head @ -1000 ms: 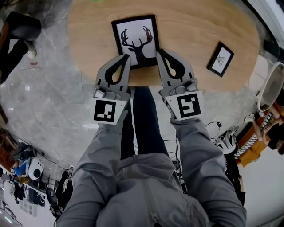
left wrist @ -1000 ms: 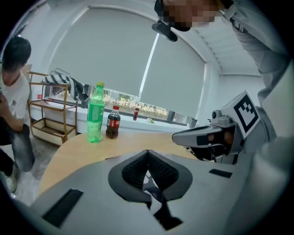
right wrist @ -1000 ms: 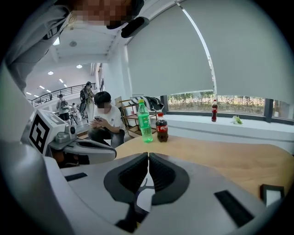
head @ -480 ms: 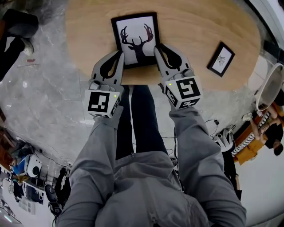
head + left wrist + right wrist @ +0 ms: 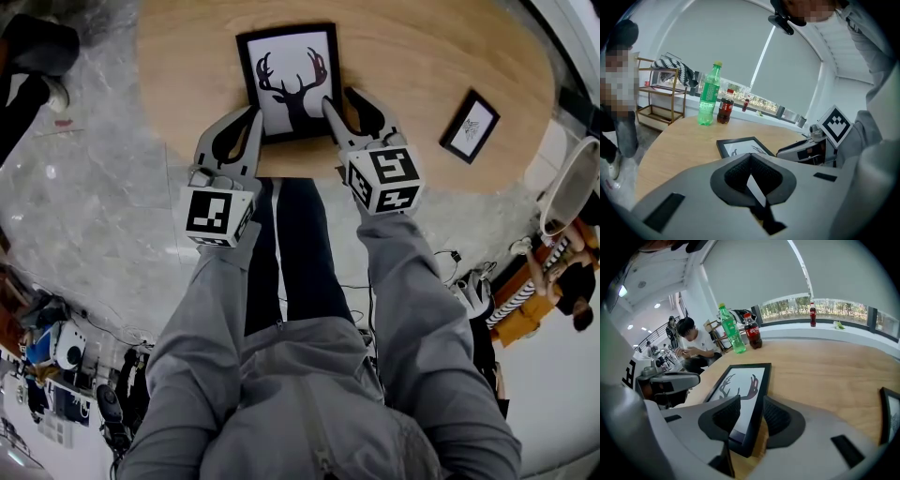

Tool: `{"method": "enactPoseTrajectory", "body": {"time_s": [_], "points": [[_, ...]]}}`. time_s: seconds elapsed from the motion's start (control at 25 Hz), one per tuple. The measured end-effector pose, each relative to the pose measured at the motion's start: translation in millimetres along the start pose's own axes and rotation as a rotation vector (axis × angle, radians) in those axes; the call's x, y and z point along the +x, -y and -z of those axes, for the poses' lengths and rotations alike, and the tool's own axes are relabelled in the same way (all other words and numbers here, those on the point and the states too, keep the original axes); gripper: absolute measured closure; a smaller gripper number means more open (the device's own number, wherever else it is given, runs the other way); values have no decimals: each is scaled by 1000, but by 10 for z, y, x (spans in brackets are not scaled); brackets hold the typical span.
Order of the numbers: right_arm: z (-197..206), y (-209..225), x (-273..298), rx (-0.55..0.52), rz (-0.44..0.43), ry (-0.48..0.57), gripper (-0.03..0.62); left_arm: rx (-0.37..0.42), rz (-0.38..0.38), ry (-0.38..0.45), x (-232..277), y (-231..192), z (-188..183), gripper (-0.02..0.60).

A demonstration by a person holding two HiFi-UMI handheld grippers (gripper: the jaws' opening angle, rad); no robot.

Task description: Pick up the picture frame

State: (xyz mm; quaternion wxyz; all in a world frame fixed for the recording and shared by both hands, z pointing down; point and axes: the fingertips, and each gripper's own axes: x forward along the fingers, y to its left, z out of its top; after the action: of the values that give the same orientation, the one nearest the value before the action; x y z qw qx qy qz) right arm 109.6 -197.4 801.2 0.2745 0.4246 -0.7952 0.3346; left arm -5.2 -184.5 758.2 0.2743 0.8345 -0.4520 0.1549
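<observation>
Tabletop (image 5: 422, 56) | black picture frame (image 5: 289, 82), deer print | right tool (image 5: 340, 100) just opened astride it | left tool (image 5: 251, 113) clenched

The oval wooden surface (image 5: 422, 56) carries a deer frame (image 5: 291, 66) lying near its near edge and a small frame (image 5: 469, 125) well off to the right. A green bottle (image 5: 708, 96) and a cola bottle (image 5: 724, 110) stand upright together at the far side.

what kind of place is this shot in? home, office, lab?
Likely an office or lab workspace, not a home: a light oval wooden table on a grey marble-look floor, loose cables and gear scattered on that floor, and a long window strip under a large pale roller blind.
</observation>
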Motion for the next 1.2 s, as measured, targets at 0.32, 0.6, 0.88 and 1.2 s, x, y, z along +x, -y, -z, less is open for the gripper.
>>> {"method": "enactPoseTrajectory", "body": {"time_s": [0.32, 0.6, 0.88, 1.2], "points": [[132, 105, 101, 12, 38, -73, 437, -7, -6, -21, 48, -19, 82, 563], [212, 98, 122, 22, 58, -114, 499, -6, 3, -29, 19, 28, 104, 563], [305, 185, 246, 37, 56, -162, 507, -8, -4, -47, 285, -71, 112, 563], [689, -73, 184, 50, 47, -217, 511, -17, -22, -78, 195, -174, 332, 563]]}}
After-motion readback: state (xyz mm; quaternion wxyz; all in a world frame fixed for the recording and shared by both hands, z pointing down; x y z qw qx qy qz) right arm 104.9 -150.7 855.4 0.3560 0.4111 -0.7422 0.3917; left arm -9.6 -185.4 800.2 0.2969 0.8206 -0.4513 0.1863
